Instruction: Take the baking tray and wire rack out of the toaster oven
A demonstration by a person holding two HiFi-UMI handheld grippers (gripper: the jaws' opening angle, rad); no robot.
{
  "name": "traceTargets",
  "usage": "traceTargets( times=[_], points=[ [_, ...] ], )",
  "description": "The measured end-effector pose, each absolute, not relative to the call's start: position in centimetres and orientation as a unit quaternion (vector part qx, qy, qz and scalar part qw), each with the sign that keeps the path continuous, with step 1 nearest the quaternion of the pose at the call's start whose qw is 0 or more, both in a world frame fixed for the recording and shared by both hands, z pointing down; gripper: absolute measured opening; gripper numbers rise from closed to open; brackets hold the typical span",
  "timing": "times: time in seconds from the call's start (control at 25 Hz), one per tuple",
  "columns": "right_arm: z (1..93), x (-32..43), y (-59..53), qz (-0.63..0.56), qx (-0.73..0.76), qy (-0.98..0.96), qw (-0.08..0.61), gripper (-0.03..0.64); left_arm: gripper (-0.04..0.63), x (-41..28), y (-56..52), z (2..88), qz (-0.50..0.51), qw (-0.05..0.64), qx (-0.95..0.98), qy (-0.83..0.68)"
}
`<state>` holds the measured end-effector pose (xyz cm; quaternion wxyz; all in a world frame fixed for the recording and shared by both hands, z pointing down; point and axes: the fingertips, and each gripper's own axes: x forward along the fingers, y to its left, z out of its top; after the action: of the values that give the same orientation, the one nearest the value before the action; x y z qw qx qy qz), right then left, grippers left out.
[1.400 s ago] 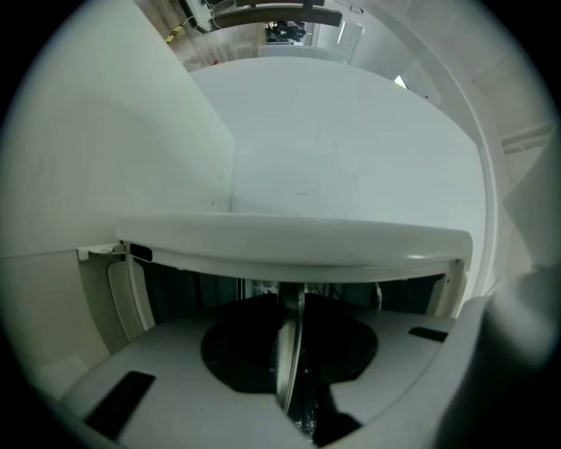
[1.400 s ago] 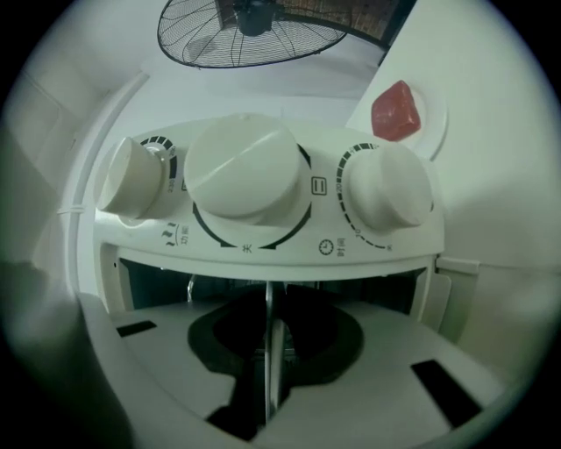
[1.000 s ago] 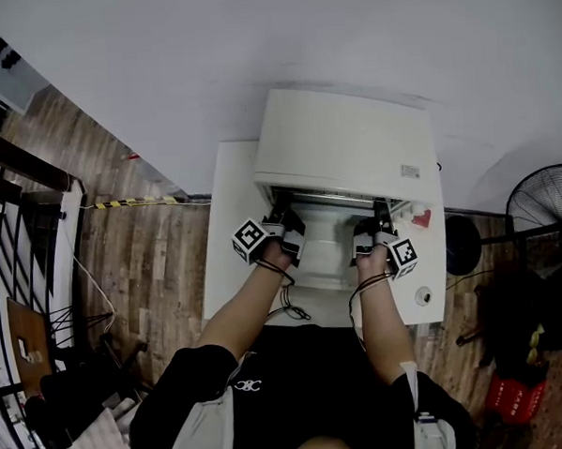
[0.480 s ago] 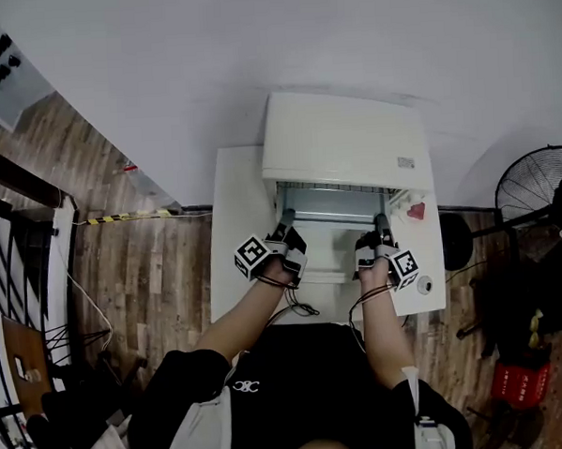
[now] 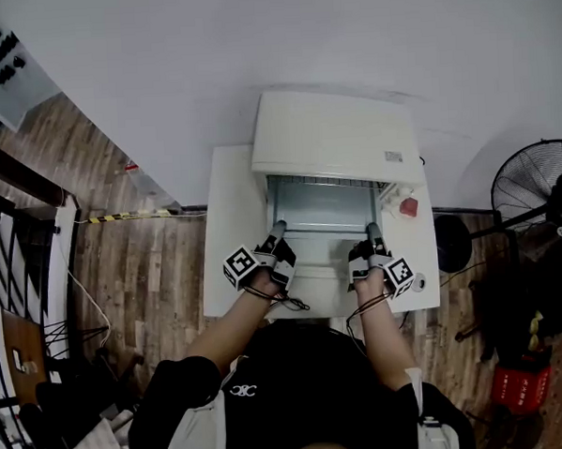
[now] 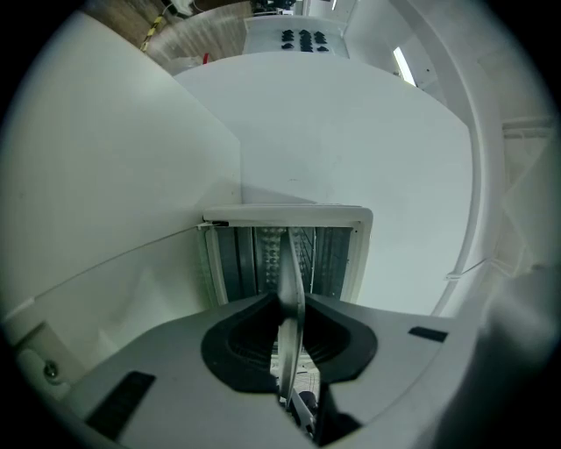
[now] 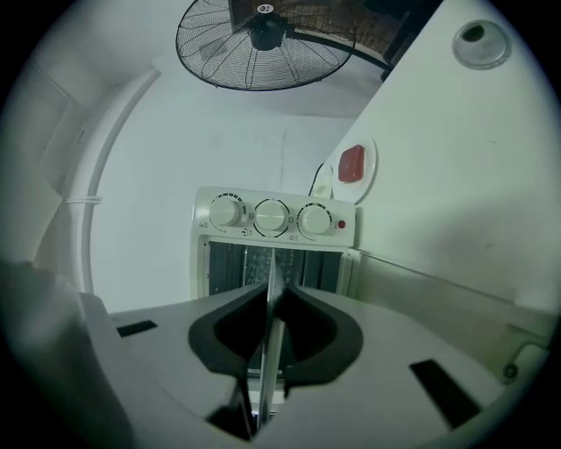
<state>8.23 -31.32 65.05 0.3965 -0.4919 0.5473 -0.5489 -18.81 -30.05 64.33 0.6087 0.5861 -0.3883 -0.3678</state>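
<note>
A white toaster oven [image 5: 337,136] stands on a white table [image 5: 226,222] with its door [image 5: 319,275] folded down. A grey metal baking tray [image 5: 322,205] sticks out of the oven mouth, held level at its near corners. My left gripper [image 5: 275,236] is shut on the tray's left rim, which runs edge-on between the jaws as the tray rim [image 6: 289,272]. My right gripper [image 5: 371,235] is shut on the right rim, seen as the tray rim [image 7: 268,307] below the oven's knobs [image 7: 272,215]. I cannot make out the wire rack.
A small plate with a red thing [image 5: 408,207] and a round knob [image 5: 419,283] sit on the table right of the oven. A standing fan [image 5: 535,191] is on the floor at right. The wall runs behind the oven. Wooden floor and dark racks lie at left.
Both grippers have drawn back toward the person together. The tray has slid further out of the oven, and more of its grey surface shows.
</note>
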Motion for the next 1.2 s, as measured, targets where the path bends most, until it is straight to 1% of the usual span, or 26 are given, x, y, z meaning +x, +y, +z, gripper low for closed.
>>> traceTargets(
  times=[0.8, 1.0, 1.2],
  points=[
    [65.3, 7.9, -24.9, -0.571, -0.462, 0.59, 0.336, 0.055, 0.061, -18.9, -22.8, 63.9, -0.388, 0.581, 0.576, -0.425],
    [64.5, 9.2, -23.1, -0.552, -0.463, 0.618, 0.314, 0.06, 0.061, -17.6, -20.4, 64.1, -0.397, 0.576, 0.571, -0.429],
    [64.1, 11.0, -21.1, -0.552, -0.456, 0.622, 0.316, 0.058, 0.061, -15.8, -18.4, 63.8, -0.407, 0.573, 0.571, -0.424]
  ],
)
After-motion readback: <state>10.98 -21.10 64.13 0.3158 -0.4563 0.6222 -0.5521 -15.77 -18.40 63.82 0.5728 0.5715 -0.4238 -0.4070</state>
